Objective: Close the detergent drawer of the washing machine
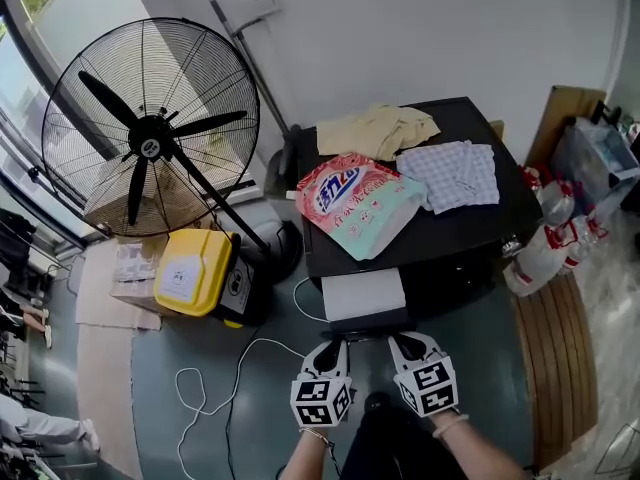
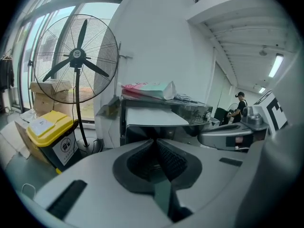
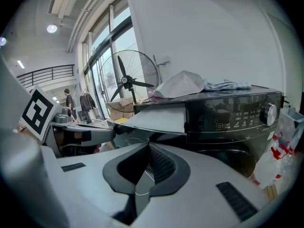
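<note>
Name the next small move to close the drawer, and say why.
Probably ease both grippers forward against the drawer. It stands pulled out of the washer, and the left gripper and right gripper, both shut, point at its front edge from close by. Whether they touch it is unclear.

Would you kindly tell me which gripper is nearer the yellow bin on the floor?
Left. The left gripper sits to the right of the yellow bin; the right gripper lies beyond it, farther right.

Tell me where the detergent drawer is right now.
In the head view the detergent drawer sticks out of the front of the washing machine, on the view's left, just ahead of the left gripper and right gripper.
</note>
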{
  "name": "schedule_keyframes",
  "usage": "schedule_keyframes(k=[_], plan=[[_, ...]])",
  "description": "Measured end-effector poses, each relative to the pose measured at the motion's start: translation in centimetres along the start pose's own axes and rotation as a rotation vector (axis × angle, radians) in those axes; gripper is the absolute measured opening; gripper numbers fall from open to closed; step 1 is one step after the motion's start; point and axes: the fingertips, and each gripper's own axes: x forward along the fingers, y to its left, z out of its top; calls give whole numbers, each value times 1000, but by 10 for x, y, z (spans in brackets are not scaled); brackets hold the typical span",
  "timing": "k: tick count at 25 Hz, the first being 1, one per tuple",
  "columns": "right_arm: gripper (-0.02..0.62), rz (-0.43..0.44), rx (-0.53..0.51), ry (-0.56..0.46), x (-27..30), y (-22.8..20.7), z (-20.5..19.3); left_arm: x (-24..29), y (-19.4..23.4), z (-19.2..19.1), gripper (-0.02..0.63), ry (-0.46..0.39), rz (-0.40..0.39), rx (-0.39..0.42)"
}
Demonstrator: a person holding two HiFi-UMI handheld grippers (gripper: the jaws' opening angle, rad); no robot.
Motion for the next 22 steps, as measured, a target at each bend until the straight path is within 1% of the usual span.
schedule_keyframes(k=[8, 22], plan=[[26, -46, 23, -12, 14, -10, 15, 15, 5, 15, 31, 0, -47, 33], [28, -69, 34, -6, 33, -19, 25, 36, 10, 22, 31, 14, -88, 35]])
